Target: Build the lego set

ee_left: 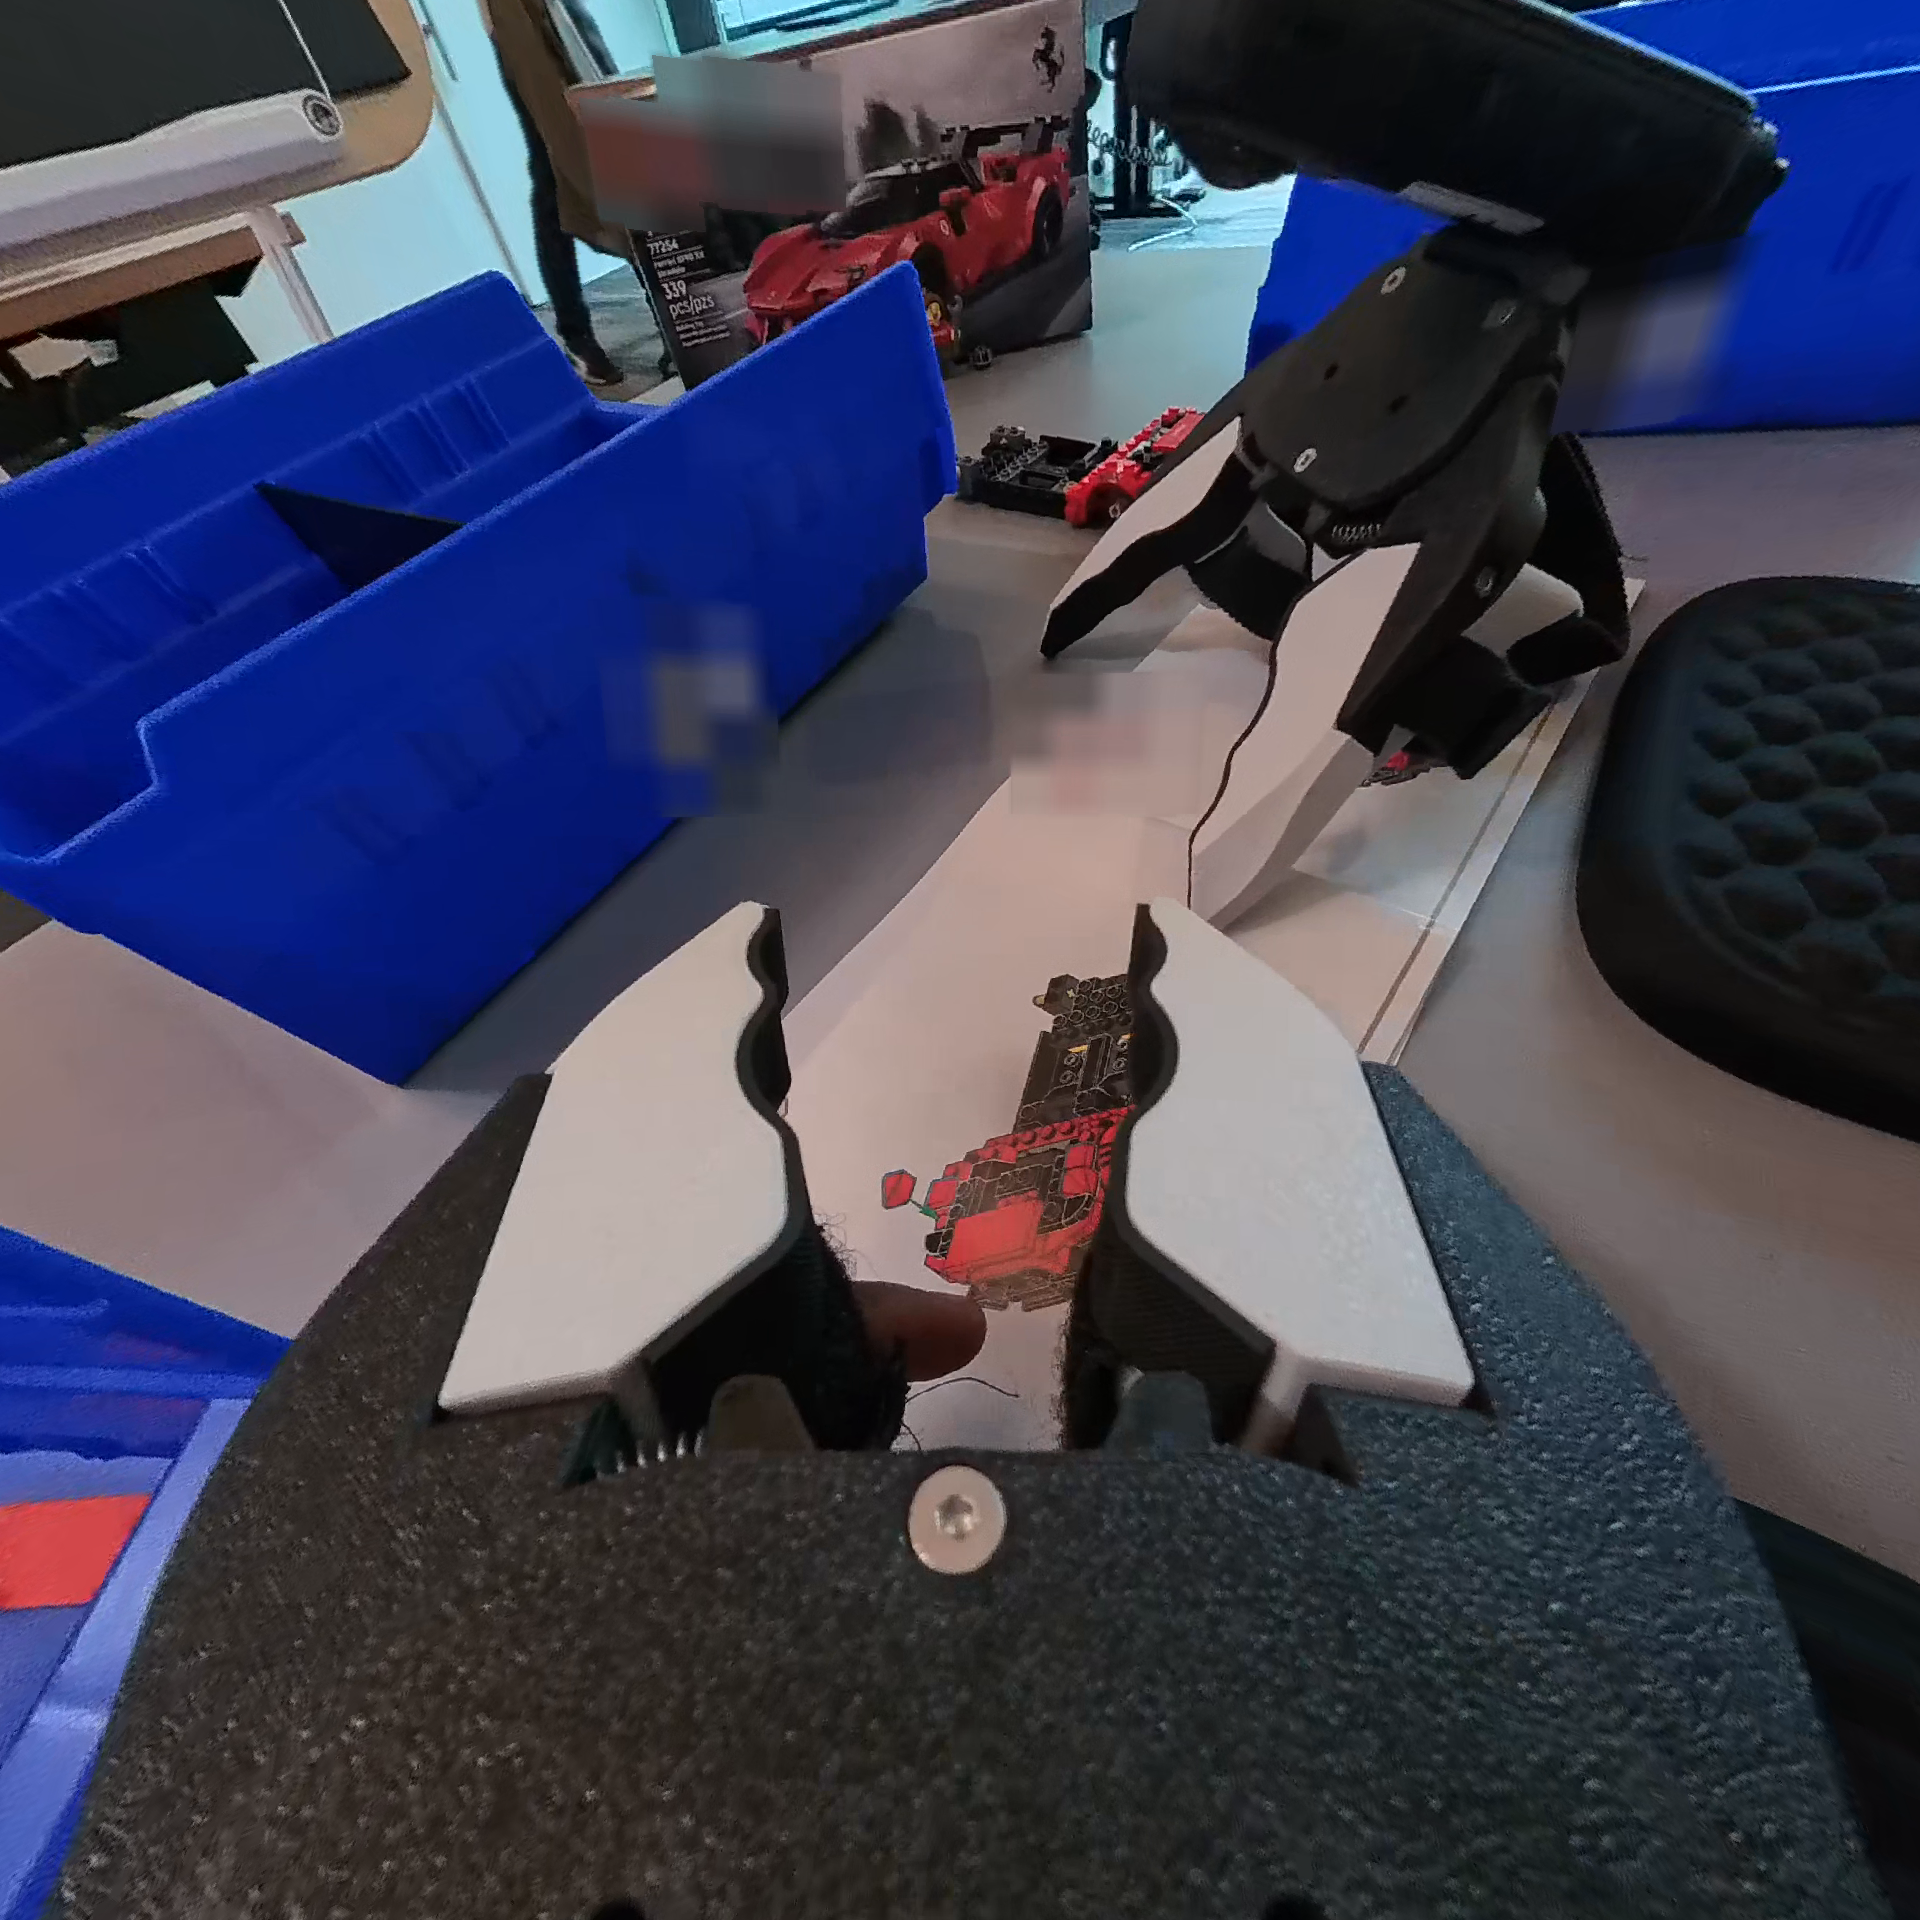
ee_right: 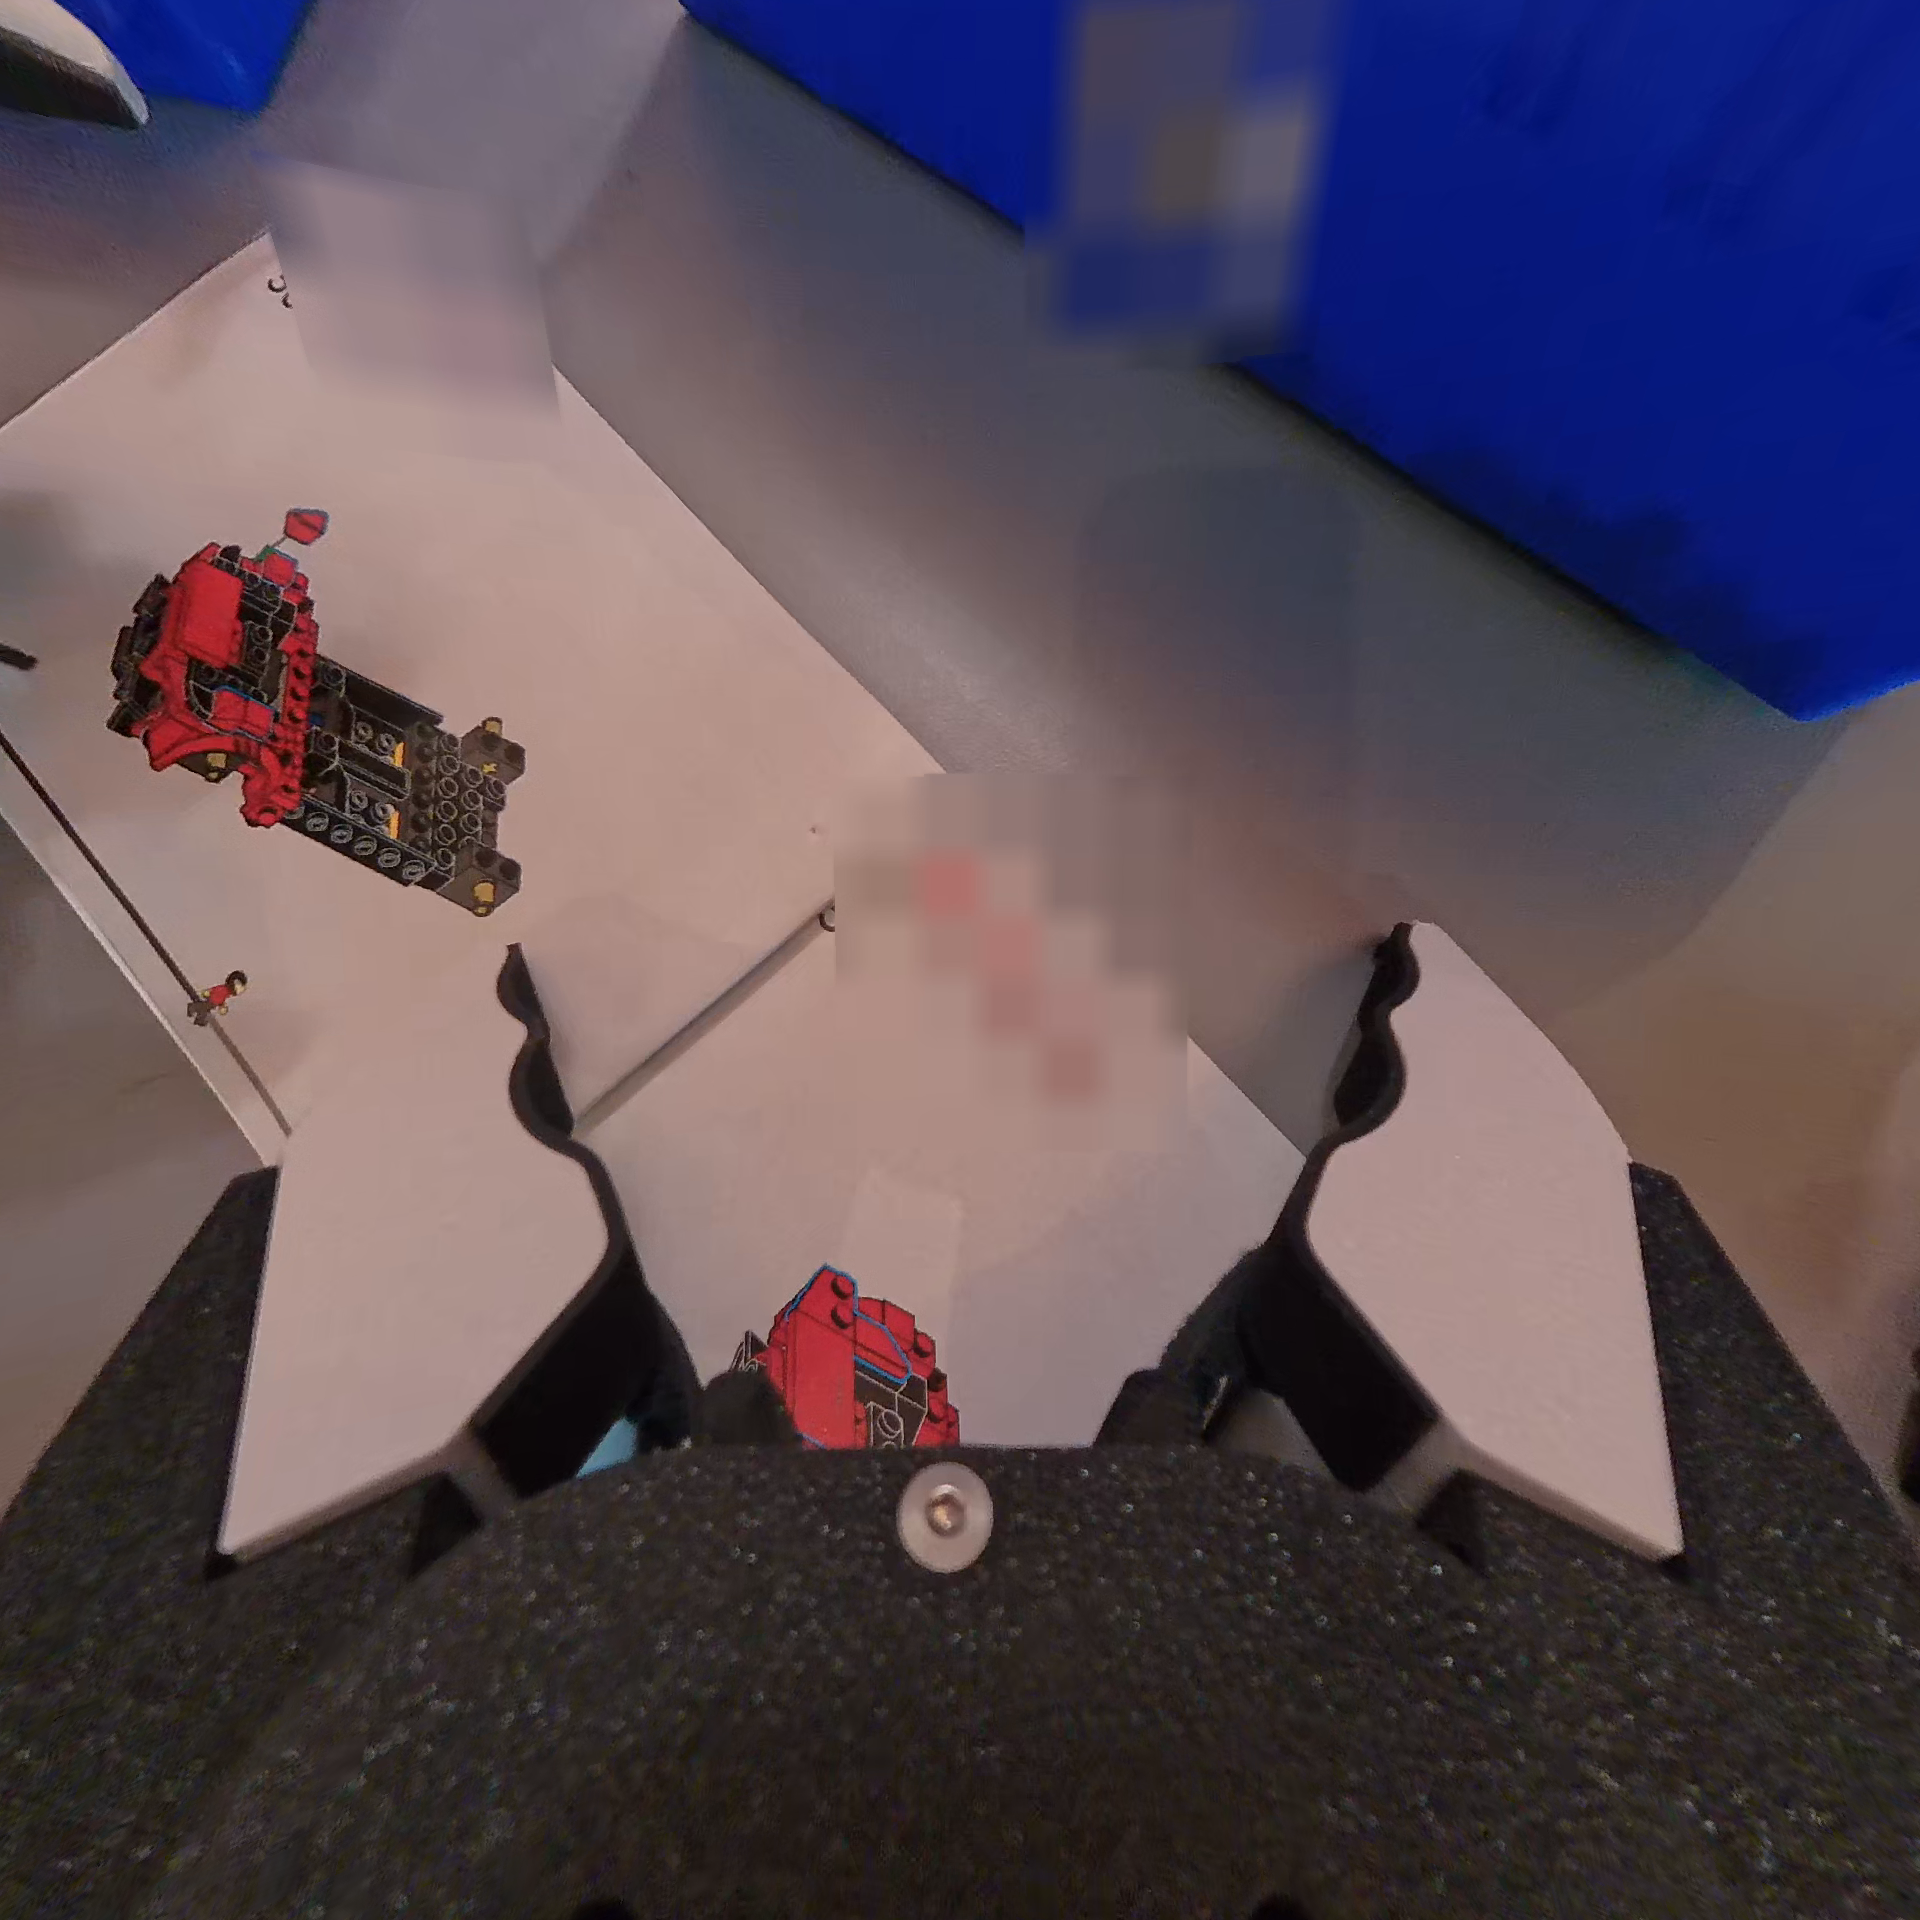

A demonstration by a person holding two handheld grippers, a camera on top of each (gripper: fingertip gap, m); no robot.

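The left tongs (ee_left: pixel 961 920) stand moderately open and hold nothing, poised over the open instruction booklet (ee_left: pixel 935 1039) that lies on the table (ee_left: pixel 208 1122); a printed drawing of the red and black car shows between their fingers. The right tongs (ee_right: pixel 956 945) gape wide and are also empty, hanging above the same booklet (ee_right: pixel 644 644) without visibly touching it. Ahead and to the right of the left tongs, the right tongs (ee_left: pixel 1205 717) point down at the page. Beyond them the partly built lego car (ee_left: pixel 1070 473) sits on the table, with the set's box (ee_left: pixel 935 208) standing farther back. A blue bin (ee_left: pixel 436 644) lies to the left of the left tongs, and a black dimpled cushion (ee_left: pixel 1766 821) to the right. Another blue bin (ee_right: pixel 1558 312) stands ahead of the right tongs.
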